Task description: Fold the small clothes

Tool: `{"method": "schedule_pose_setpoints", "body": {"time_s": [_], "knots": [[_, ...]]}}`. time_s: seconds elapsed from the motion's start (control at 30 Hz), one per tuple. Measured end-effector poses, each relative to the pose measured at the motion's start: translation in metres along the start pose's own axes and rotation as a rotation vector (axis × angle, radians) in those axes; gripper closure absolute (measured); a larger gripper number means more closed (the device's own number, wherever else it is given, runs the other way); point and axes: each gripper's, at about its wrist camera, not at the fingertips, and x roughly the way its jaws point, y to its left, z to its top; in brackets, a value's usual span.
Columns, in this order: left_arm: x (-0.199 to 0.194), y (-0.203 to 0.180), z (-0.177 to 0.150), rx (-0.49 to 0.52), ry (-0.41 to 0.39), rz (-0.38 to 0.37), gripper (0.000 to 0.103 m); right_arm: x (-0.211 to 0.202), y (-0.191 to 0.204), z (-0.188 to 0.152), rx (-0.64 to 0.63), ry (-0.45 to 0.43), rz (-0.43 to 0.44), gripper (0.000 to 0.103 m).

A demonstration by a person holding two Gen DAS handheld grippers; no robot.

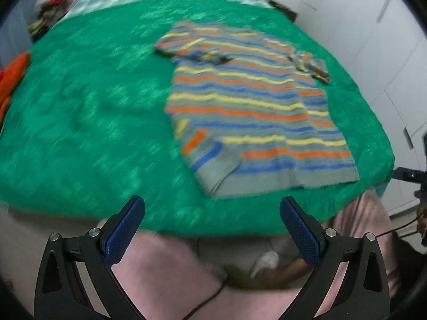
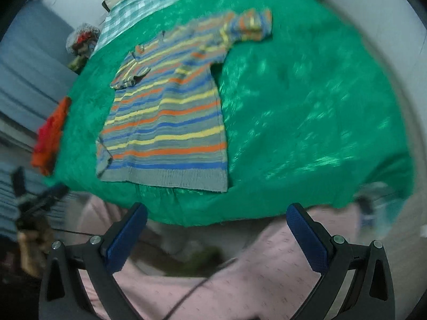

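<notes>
Your left tool (image 1: 212, 208) is closest to you, with its blue pads wide apart and nothing between them. It hangs off the near edge of the bed, above pink cloth (image 1: 165, 272). Ahead lies the striped sweater (image 1: 248, 106), flat on the green blanket (image 1: 88, 106), not yet folded. From this tool it sits forward and to the right, its grey hem (image 1: 280, 180) nearest you and its long side running away from you. Your right tool (image 2: 216, 212) is spread open too, holding nothing. From there the sweater sits forward and a little left, so the hem looks about equally near both tools.
</notes>
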Motion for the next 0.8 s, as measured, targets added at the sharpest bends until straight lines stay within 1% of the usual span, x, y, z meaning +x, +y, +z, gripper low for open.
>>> {"method": "schedule_pose_setpoints", "body": {"time_s": [0.03, 0.07, 0.1, 0.13, 0.17, 0.2, 0.23, 0.27, 0.3, 0.33, 0.37, 0.43, 0.47, 0.53, 0.6, 0.67, 0.7, 0.8], "knots": [[0.018, -0.013, 0.006, 0.054, -0.001, 0.037, 0.002, 0.013, -0.004, 0.004, 0.012, 0.025, 0.038, 0.003], [0.027, -0.02, 0.009, 0.084, 0.005, 0.06, 0.007, 0.024, -0.005, 0.007, 0.019, 0.046, 0.053, 0.005], [0.041, -0.027, 0.013, 0.126, 0.014, 0.097, 0.017, 0.04, -0.005, 0.012, 0.022, 0.082, 0.075, 0.011], [0.058, -0.033, 0.016, 0.167, 0.036, 0.144, 0.023, 0.057, -0.004, 0.017, 0.013, 0.115, 0.099, 0.015], [0.07, -0.033, 0.018, 0.184, 0.065, 0.169, 0.034, 0.069, -0.004, 0.021, 0.0, 0.133, 0.099, 0.016], [0.08, -0.033, 0.02, 0.185, 0.093, 0.174, 0.048, 0.081, -0.005, 0.025, -0.004, 0.15, 0.082, 0.016], [0.089, -0.031, 0.021, 0.172, 0.115, 0.164, 0.055, 0.089, -0.006, 0.027, -0.002, 0.162, 0.073, 0.022], [0.091, -0.028, 0.022, 0.154, 0.118, 0.156, 0.078, 0.101, -0.007, 0.031, 0.001, 0.173, 0.073, 0.027], [0.088, -0.023, 0.022, 0.136, 0.112, 0.14, 0.096, 0.108, -0.008, 0.032, -0.007, 0.177, 0.08, 0.047], [0.083, -0.018, 0.023, 0.109, 0.111, 0.117, 0.096, 0.111, -0.009, 0.034, -0.013, 0.183, 0.091, 0.091], [0.075, -0.01, 0.023, 0.067, 0.101, 0.076, 0.097, 0.113, -0.009, 0.035, -0.008, 0.193, 0.117, 0.096], [0.052, 0.013, 0.023, -0.035, 0.067, 0.014, 0.098, 0.1, -0.012, 0.036, 0.021, 0.169, 0.153, 0.098], [0.046, 0.018, 0.023, -0.062, 0.057, 0.0, 0.098, 0.092, -0.01, 0.036, 0.01, 0.154, 0.149, 0.098], [0.021, 0.042, 0.018, -0.153, 0.041, -0.068, 0.099, 0.063, -0.003, 0.034, -0.029, 0.115, 0.13, 0.098], [0.01, 0.054, 0.011, -0.197, 0.037, -0.097, 0.1, 0.039, 0.003, 0.031, -0.053, 0.089, 0.129, 0.098], [0.006, 0.064, -0.002, -0.253, 0.05, -0.129, 0.1, 0.023, 0.011, 0.026, -0.091, 0.083, 0.104, 0.098], [0.007, 0.068, -0.012, -0.277, 0.066, -0.135, 0.101, 0.023, 0.013, 0.024, -0.1, 0.091, 0.091, 0.098], [0.018, 0.072, -0.028, -0.291, 0.106, -0.104, 0.101, 0.044, 0.007, 0.016, -0.103, 0.149, 0.023, 0.098]]}}
